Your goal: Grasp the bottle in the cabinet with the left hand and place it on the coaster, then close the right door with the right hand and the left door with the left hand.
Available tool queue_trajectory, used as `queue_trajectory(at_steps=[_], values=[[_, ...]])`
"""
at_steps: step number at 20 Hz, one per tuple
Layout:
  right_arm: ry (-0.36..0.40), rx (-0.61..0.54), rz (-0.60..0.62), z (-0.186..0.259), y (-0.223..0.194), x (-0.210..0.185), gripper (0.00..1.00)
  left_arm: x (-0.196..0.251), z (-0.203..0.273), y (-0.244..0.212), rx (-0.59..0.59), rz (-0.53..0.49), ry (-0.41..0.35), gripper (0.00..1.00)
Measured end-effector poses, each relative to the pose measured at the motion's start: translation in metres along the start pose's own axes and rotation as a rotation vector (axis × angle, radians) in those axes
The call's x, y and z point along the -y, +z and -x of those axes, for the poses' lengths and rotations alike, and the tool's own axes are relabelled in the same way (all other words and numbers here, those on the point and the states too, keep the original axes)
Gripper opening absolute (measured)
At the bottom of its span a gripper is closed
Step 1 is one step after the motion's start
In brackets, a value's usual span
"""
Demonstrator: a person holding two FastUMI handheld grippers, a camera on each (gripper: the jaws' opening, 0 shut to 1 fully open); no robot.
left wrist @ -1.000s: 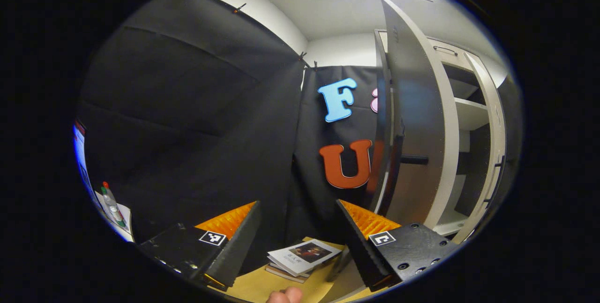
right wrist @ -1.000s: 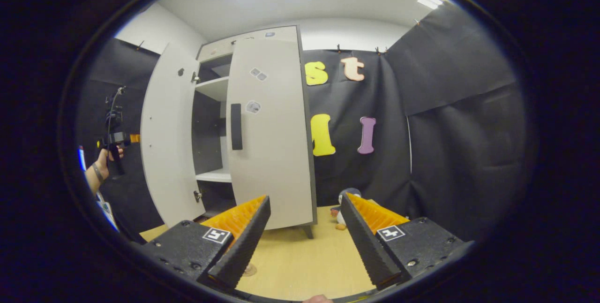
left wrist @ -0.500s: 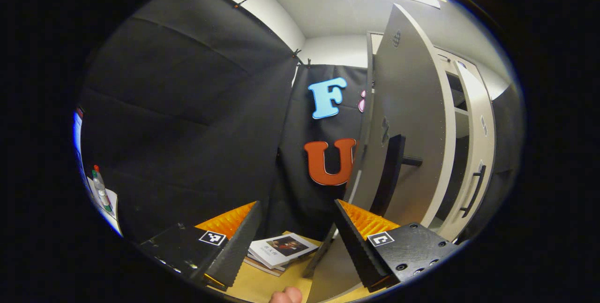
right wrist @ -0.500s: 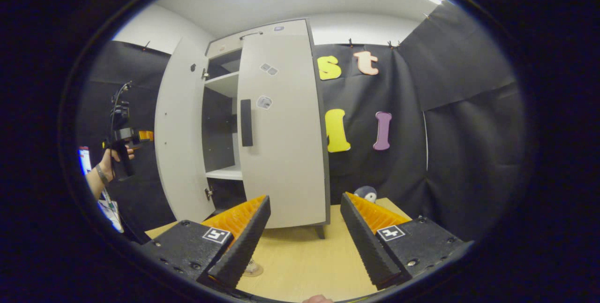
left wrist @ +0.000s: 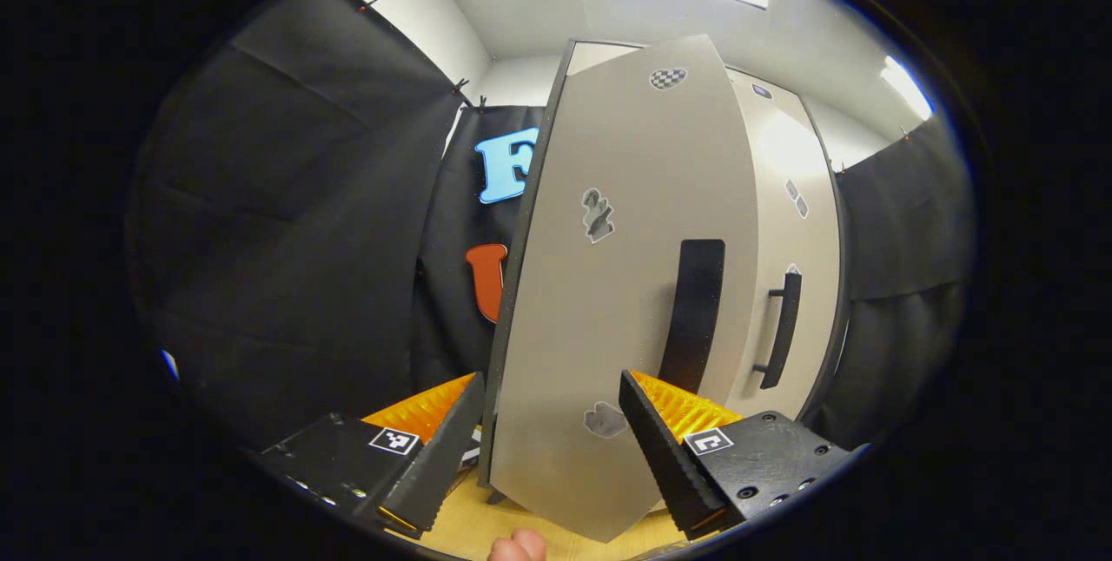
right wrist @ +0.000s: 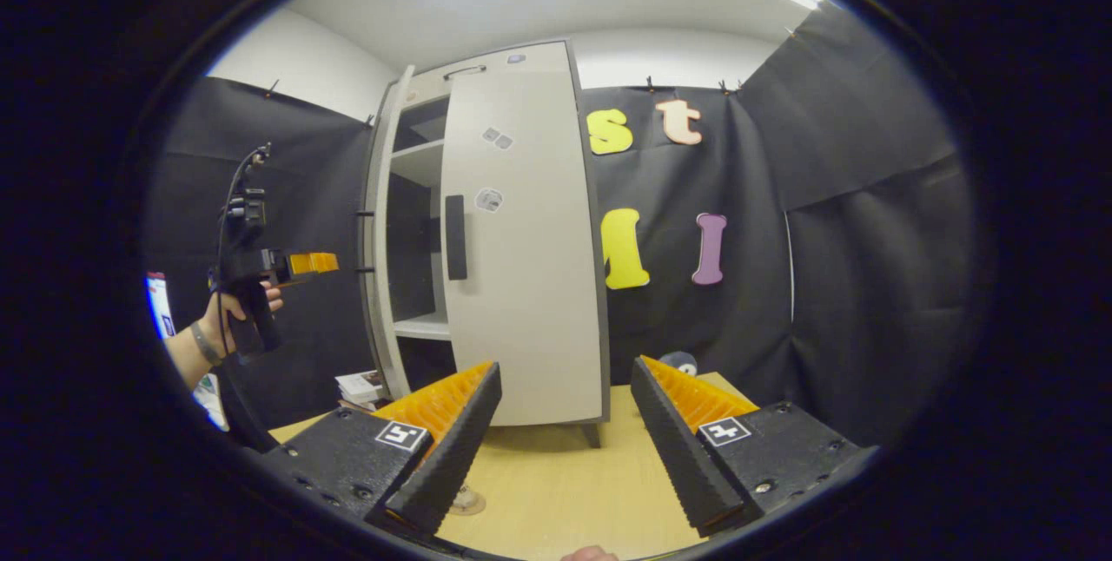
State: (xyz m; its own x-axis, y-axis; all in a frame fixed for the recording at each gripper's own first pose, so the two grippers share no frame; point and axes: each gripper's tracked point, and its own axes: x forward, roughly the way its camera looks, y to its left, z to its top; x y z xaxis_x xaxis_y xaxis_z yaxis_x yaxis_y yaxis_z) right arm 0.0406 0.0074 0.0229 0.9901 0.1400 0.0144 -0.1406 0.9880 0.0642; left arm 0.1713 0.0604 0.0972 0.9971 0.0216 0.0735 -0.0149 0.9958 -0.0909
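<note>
In the left gripper view the grey left door (left wrist: 625, 283) of the cabinet stands close ahead, its outer face and black handle (left wrist: 692, 313) towards me. My left gripper (left wrist: 552, 422) is open, and the door's lower corner shows between its fingers. Beyond it the right door (left wrist: 795, 222) looks shut. In the right gripper view the left door (right wrist: 378, 231) is seen edge-on, part open, with a shelf (right wrist: 421, 326) visible inside. A hand holds the left gripper (right wrist: 308, 264) just left of that door. My right gripper (right wrist: 565, 422) hangs open over the table, a round coaster (right wrist: 466, 500) under its left finger.
The cabinet stands on a light wooden table (right wrist: 565, 491). A stack of books (right wrist: 360, 386) lies left of the cabinet's foot. A plush toy (right wrist: 682, 363) sits behind my right gripper near the black cloth wall.
The left door has swung a long way towards shut, and my left gripper has followed round to face its outer side. My right gripper has hardly moved.
</note>
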Motion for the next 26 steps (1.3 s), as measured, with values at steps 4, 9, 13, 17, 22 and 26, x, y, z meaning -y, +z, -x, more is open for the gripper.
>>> queue_trajectory(at_steps=[4, 9, 13, 17, 22, 26], values=[[-0.023, 0.021, -0.004, 0.007, 0.006, 0.008, 0.94, -0.008, 0.009, 0.021, 0.029, 0.030, 0.039, 0.95], [-0.061, -0.005, 0.031, 0.012, -0.003, 0.017, 0.98, -0.011, 0.054, 0.036, 0.053, -0.031, 0.054, 0.99], [-0.043, 0.000, 0.004, 0.017, -0.008, 0.005, 0.98, 0.006, 0.101, 0.018, 0.051, -0.104, 0.052, 0.99], [-0.033, -0.027, 0.005, 0.018, -0.018, 0.002, 0.98, 0.032, 0.146, -0.011, 0.064, -0.149, 0.031, 0.99], [-0.004, -0.048, -0.019, 0.024, -0.028, -0.011, 0.98, 0.063, 0.175, -0.035, 0.083, -0.152, -0.013, 0.95], [0.006, -0.028, -0.027, 0.035, -0.033, -0.016, 0.98, 0.087, 0.189, -0.062, 0.060, -0.121, -0.053, 0.99]])
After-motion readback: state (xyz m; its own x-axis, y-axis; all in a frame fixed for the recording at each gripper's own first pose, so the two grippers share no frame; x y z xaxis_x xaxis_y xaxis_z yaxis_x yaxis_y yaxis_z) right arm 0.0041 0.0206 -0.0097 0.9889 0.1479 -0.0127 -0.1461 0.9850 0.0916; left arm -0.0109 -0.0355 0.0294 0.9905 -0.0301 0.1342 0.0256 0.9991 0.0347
